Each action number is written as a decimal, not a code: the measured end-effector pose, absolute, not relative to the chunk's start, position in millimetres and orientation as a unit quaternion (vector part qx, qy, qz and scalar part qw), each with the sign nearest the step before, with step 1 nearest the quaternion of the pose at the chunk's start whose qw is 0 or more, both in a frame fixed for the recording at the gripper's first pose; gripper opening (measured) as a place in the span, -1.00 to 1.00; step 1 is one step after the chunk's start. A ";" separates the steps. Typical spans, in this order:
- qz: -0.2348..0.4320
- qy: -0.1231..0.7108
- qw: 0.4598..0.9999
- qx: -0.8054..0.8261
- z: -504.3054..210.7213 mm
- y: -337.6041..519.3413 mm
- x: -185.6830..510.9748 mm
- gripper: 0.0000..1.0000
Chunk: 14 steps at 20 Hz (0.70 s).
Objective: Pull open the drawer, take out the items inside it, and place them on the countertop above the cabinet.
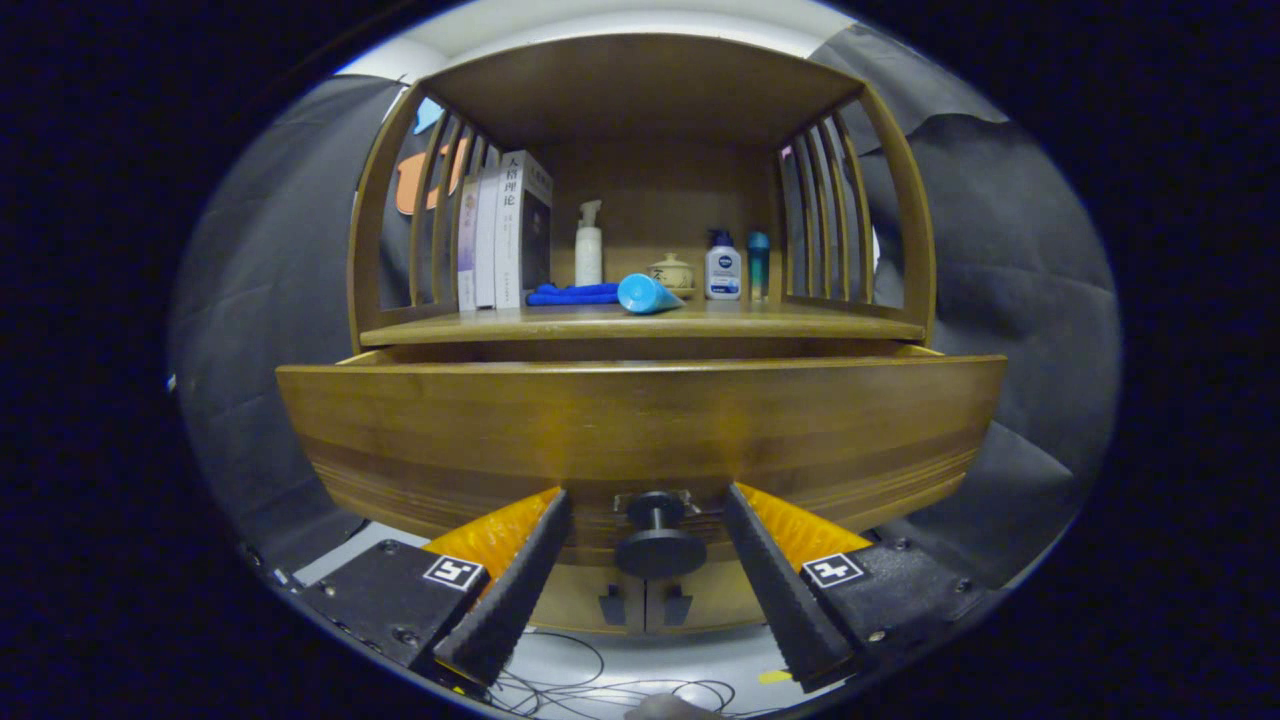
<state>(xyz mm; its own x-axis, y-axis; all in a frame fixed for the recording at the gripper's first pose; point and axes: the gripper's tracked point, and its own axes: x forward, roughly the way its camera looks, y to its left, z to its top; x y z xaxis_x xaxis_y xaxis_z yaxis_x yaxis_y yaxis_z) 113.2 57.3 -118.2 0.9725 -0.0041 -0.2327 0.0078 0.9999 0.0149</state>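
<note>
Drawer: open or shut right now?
Open. The drawer front stands out from under the countertop, side walls showing. Gripper open, fingers either side of the knob, not touching.

Hangs in folds behind, dark grey cloth booth wall (pixel 1010 260); below, pale floor (pixel 640 655) strewn with thin black cables (pixel 600 690).

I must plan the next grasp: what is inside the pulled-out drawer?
The contents are hidden. The drawer stands pulled out, but its front panel covers the inside. The gripper is open, its fingers on either side of the knob, not touching it.
</note>
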 end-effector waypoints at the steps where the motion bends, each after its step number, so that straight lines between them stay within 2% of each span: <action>1: -0.003 0.116 0.993 0.006 -117.6 56.6 117.2 1.00; 14: -0.001 0.126 0.992 0.021 -115.7 54.4 185.1 1.00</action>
